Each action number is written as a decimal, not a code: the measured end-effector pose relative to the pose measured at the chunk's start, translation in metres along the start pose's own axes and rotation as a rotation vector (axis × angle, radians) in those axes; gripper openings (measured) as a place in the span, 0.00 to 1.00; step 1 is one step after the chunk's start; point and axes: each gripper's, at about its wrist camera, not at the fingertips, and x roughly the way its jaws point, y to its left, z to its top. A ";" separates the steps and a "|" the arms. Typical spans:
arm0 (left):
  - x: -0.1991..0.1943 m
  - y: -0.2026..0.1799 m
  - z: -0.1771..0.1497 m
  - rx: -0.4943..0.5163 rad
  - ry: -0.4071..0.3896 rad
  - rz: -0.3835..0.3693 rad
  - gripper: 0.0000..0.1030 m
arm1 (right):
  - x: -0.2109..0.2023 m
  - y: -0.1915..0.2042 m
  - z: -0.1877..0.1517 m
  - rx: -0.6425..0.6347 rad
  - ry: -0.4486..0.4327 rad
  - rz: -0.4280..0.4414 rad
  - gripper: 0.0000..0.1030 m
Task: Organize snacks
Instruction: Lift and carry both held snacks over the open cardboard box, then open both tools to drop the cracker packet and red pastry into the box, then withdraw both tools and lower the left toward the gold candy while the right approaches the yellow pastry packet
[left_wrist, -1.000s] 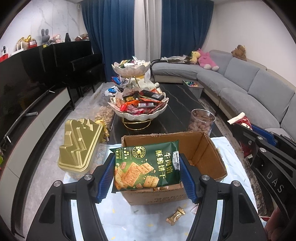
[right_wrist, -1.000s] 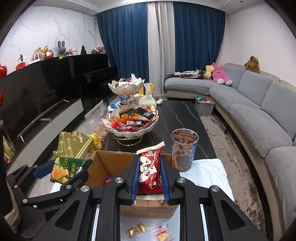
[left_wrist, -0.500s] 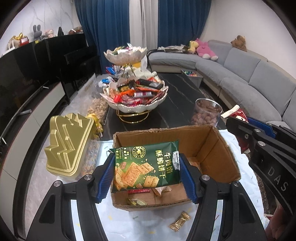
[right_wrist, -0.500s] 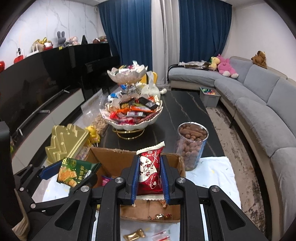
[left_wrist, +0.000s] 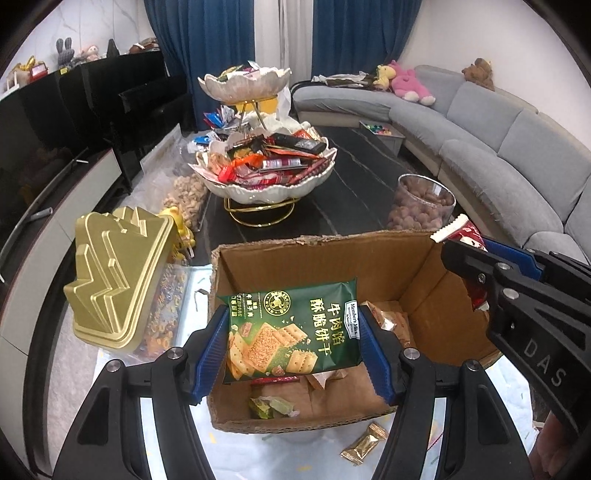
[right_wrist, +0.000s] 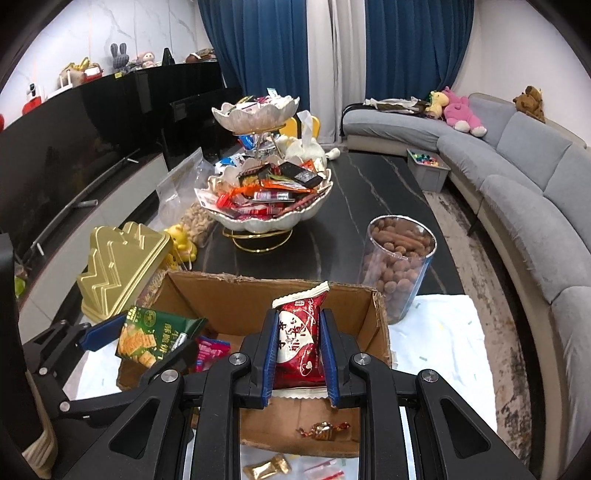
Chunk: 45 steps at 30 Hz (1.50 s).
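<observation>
Blue-padded fingers of my left gripper are clamping the green foil packet of beef crackers across its width, and the fingers of my right gripper are pinching the red heart-printed snack pouch upright between them. Over the last second I am seeing both grippers coming forward and lower: the open brown cardboard box is now filling far more of each view, and both packets are hanging over its opening instead of short of it. Loose wrapped sweets are showing on the box floor. I am judging this as the drop-off step nearly reached; releasing both should land them inside. One gold-wrapped candy is lying outside on the white cloth, waiting to be collected.
</observation>
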 end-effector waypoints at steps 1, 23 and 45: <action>0.000 0.000 0.000 -0.003 0.002 -0.002 0.66 | 0.000 -0.001 0.000 0.000 0.000 0.001 0.23; -0.044 0.002 0.001 -0.037 -0.072 0.063 0.97 | -0.055 -0.006 0.005 0.016 -0.129 -0.045 0.76; -0.089 -0.042 -0.043 0.072 -0.123 0.066 0.96 | -0.105 -0.031 -0.041 -0.004 -0.136 -0.064 0.76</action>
